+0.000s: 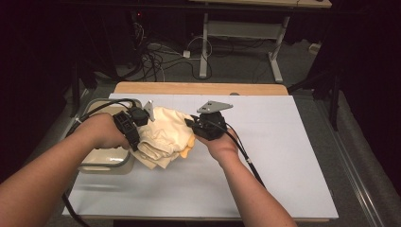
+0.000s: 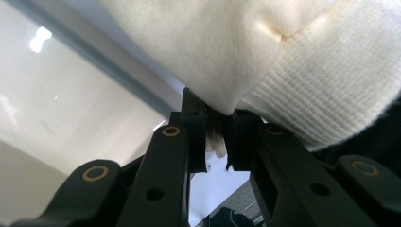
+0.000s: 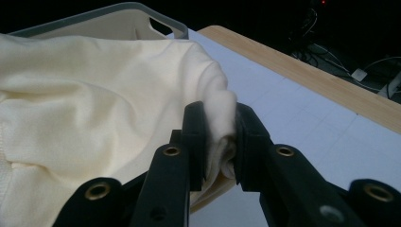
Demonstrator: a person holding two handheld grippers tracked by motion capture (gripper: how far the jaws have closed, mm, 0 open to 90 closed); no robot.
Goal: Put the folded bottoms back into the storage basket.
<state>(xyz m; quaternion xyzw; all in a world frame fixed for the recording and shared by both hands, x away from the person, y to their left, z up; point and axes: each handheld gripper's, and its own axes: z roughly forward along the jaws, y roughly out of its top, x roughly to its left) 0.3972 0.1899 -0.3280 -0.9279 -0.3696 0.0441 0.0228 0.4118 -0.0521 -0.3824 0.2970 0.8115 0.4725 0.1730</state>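
Note:
A cream knitted garment (image 1: 165,135) lies bunched on the white table mat (image 1: 265,156), left of centre. My left gripper (image 1: 139,124) is at its left side, jaws shut on a fold of the cream garment (image 2: 265,56), which hangs above and across the jaws. My left gripper (image 2: 216,137) pinches a thin edge of the fabric. My right gripper (image 1: 193,126) is at the garment's right side. My right gripper (image 3: 220,137) is shut on a thick bunched fold of the garment (image 3: 94,109).
A beige bin with a grey rim (image 1: 101,163) stands at the table's left edge, beside the garment; the bin (image 3: 118,19) rises behind the cloth. The wooden table edge (image 1: 198,88) runs along the back. Cables and a desk frame (image 1: 236,42) are on the floor beyond.

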